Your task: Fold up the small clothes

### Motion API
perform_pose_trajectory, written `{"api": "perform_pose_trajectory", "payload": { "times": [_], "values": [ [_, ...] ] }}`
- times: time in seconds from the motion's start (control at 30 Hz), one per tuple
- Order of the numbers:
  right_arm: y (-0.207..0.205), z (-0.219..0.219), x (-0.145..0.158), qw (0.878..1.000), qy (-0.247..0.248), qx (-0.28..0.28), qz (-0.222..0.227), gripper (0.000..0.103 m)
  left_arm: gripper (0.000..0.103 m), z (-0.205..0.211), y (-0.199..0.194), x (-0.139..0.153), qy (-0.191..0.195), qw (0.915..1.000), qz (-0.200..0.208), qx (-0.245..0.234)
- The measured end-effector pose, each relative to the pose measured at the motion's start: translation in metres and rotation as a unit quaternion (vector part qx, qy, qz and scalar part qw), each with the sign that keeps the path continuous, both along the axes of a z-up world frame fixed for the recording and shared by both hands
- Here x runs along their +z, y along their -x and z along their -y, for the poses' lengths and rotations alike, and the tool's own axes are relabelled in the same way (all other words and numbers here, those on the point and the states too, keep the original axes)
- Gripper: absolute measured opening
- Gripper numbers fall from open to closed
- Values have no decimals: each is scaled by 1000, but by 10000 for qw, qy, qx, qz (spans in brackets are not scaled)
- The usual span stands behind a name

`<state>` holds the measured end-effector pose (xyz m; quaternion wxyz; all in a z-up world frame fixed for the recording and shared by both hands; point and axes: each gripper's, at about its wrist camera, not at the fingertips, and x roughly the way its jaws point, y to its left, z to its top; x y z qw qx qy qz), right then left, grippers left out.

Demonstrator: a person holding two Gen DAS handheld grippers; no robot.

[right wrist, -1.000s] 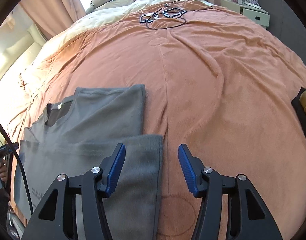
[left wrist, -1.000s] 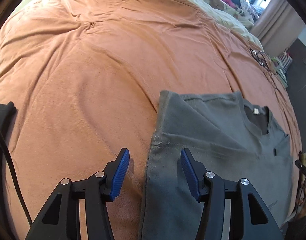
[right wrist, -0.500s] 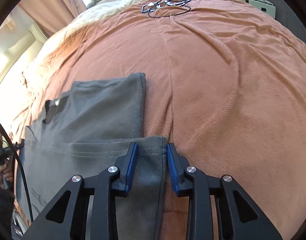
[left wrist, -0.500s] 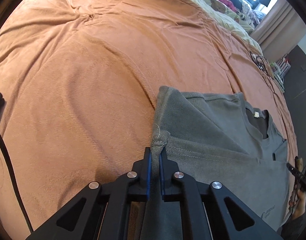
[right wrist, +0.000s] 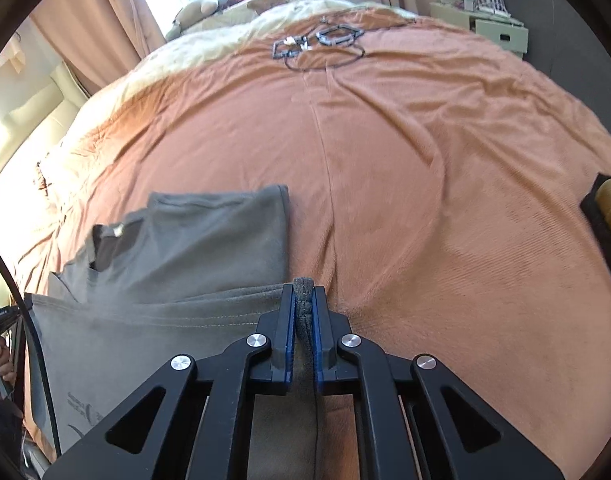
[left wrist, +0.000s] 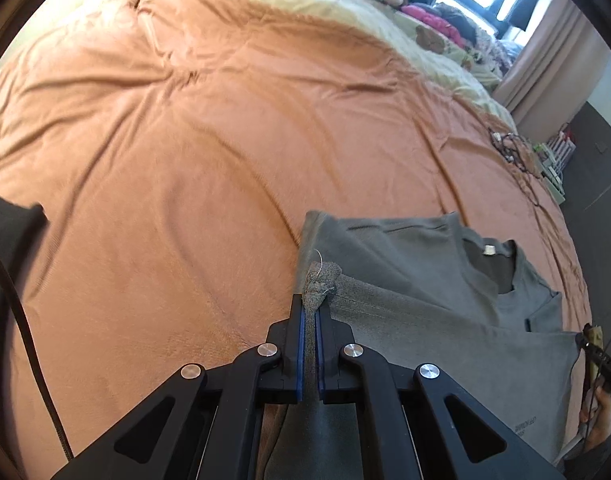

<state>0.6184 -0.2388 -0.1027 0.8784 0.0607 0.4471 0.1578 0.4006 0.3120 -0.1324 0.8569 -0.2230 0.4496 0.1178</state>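
Observation:
A grey T-shirt (left wrist: 445, 304) lies on the orange bedspread, its sides folded in and its collar away from me. My left gripper (left wrist: 310, 312) is shut on the shirt's bottom hem at one corner, and the fabric bunches above the pads. In the right wrist view the same T-shirt (right wrist: 193, 248) lies at the lower left. My right gripper (right wrist: 303, 300) is shut on the other bottom corner. The hem is lifted and stretched between both grippers.
The orange bedspread (left wrist: 185, 160) covers the bed. Tangled black cables (right wrist: 317, 40) lie far up it. Pillows and soft toys (left wrist: 425, 20) sit at the head. A dark item (right wrist: 605, 208) lies at the right edge. A white drawer unit (right wrist: 485, 20) stands beyond the bed.
Both grippers went from open above the hem to shut on its two corners. They have since lifted the hem off the bedspread.

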Motion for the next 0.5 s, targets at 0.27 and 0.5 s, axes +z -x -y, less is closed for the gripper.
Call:
{"api": "perform_pose_trajectory", "payload": {
  "times": [0.27,0.5],
  "values": [
    [35,13,37,9992,-211,-117,323,4,4,5,12,42,-74,9991,411,20],
    [57,19,80,9971,-218,-124,720,4,4,14,10,86,-395,9965,727,-88]
  ]
}}
